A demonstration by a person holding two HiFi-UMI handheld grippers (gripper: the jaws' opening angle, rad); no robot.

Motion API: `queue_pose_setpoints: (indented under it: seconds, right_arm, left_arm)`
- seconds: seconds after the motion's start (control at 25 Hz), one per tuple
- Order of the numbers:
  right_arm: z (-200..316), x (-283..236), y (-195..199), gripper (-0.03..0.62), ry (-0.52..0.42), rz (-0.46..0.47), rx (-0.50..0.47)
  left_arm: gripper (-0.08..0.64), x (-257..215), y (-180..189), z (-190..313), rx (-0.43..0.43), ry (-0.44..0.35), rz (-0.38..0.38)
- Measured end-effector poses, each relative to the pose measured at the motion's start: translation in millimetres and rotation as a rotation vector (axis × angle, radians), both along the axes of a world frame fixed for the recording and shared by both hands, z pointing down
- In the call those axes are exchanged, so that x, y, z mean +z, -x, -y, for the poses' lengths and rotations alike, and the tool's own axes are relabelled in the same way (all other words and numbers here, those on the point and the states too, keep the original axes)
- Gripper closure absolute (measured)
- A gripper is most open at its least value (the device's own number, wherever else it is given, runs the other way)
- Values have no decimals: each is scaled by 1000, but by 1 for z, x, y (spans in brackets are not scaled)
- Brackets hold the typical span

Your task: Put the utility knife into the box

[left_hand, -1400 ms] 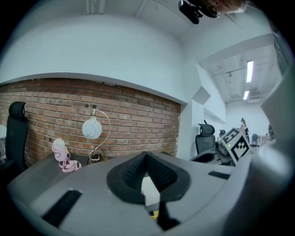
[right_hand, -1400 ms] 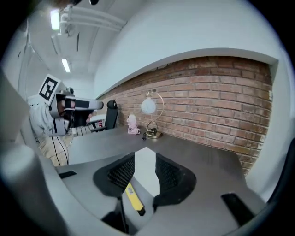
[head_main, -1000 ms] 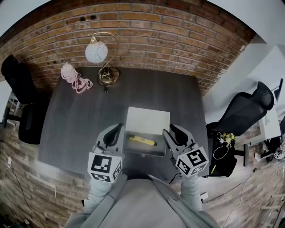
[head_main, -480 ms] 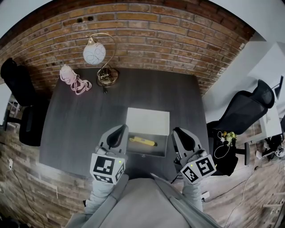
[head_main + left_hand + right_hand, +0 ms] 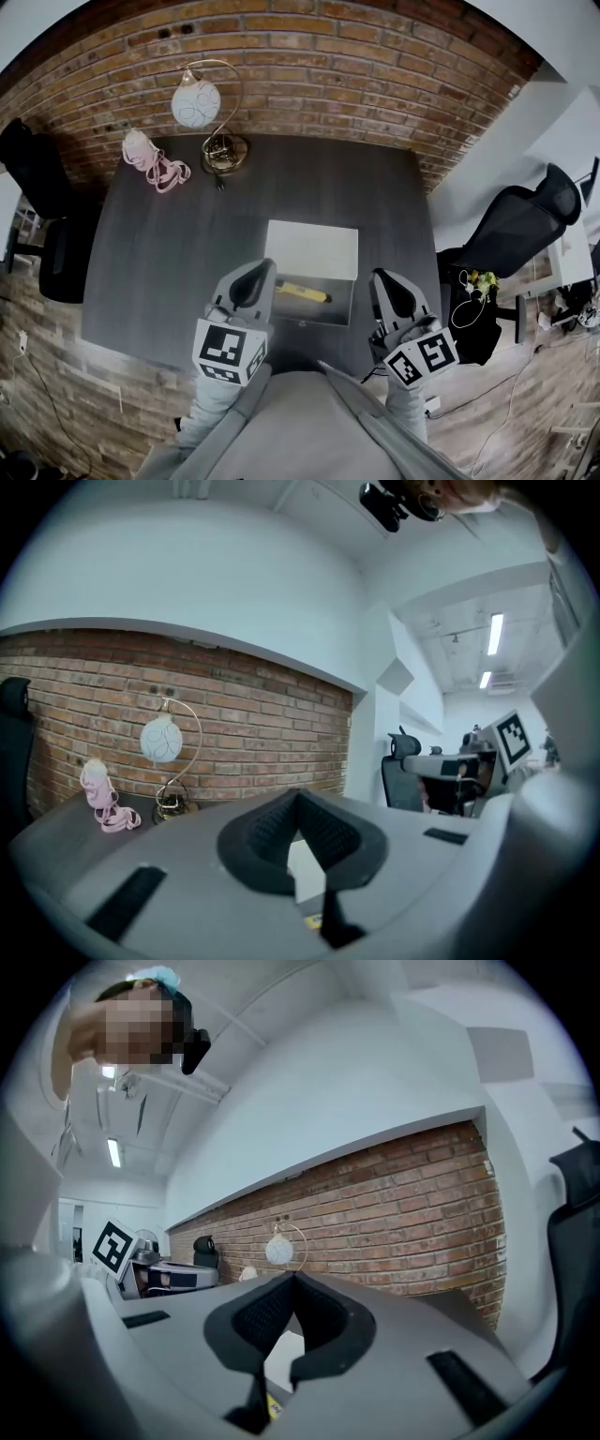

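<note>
The job looks done: the utility knife (image 5: 302, 292) lies in the box (image 5: 309, 320), at nine o'clock of the right gripper (image 5: 382, 277), whose jaws have just closed empty; the left gripper (image 5: 262, 268) is likewise pressed together.

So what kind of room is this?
Probably an office: a dark desk against a brick wall, a black office chair beside it, and strip lights on the ceiling.

Globe lamp (image 5: 196, 103), pink bundle (image 5: 150, 161), brick wall (image 5: 375, 75)

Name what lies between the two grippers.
In the head view, the box holding the utility knife lies between the left gripper and the right gripper, whose jaws have just closed empty.
</note>
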State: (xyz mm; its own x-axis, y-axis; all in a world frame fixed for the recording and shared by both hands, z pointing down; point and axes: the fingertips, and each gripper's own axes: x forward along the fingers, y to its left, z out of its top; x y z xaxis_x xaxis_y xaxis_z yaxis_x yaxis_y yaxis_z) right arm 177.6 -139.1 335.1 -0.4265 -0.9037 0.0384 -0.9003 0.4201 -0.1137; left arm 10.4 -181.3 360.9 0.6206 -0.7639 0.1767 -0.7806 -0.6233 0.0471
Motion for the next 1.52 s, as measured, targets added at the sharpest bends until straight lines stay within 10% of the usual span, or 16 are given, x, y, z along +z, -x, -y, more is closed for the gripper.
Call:
queue_pose_setpoints:
  seconds: [1.52]
  right_arm:
    - [2, 13, 10, 575, 36, -25, 26]
  left_arm:
    - [540, 7, 7, 3, -1, 20, -8]
